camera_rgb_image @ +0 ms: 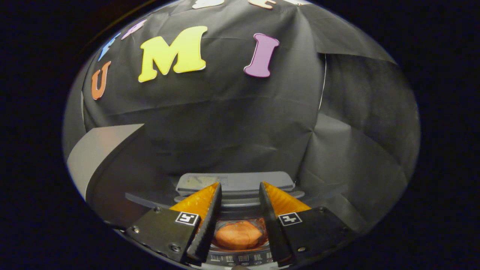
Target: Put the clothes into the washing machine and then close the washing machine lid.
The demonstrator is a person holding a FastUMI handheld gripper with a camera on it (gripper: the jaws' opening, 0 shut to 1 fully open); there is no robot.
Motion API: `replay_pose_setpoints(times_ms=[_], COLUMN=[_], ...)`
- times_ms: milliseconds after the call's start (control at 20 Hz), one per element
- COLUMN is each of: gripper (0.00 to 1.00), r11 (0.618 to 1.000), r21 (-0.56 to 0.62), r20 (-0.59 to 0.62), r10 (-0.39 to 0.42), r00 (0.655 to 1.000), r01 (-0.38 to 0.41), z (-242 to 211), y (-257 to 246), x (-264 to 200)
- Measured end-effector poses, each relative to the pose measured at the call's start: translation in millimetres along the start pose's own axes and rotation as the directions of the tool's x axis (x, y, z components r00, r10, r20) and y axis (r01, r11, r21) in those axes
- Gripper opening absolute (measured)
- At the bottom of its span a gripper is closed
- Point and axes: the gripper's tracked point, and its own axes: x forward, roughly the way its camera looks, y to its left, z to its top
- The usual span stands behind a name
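Note:
A small grey washing machine [240, 204] stands just under and ahead of my fingers. Its lid [236, 180] is raised at the back, beyond the fingertips. An orange garment [238, 235] lies bunched inside the drum, seen down through the gap between the fingers. The machine's control strip [240, 258] runs along its near edge. My gripper [240, 184] hovers over the opening with its fingers apart, and neither finger touches the garment.
The black cloth booth wall [225, 123] hangs close behind the machine, with a folded seam to the right. A flat grey panel [99, 150] leans at the left of the machine.

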Motion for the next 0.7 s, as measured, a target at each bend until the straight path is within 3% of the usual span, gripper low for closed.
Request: replay_pose_setpoints(times_ms=[50,700], gripper=[0.71,0.71], r11=[1.0,0.996], r21=[0.005,-0.081], r20=[-0.015,0.016], r10=[0.003,0.026], r00=[1.0,1.0], r01=[-0.003,-0.025], z=[-8.9,-38.7], y=[0.0,13.0], x=[-3.5,-58.2])
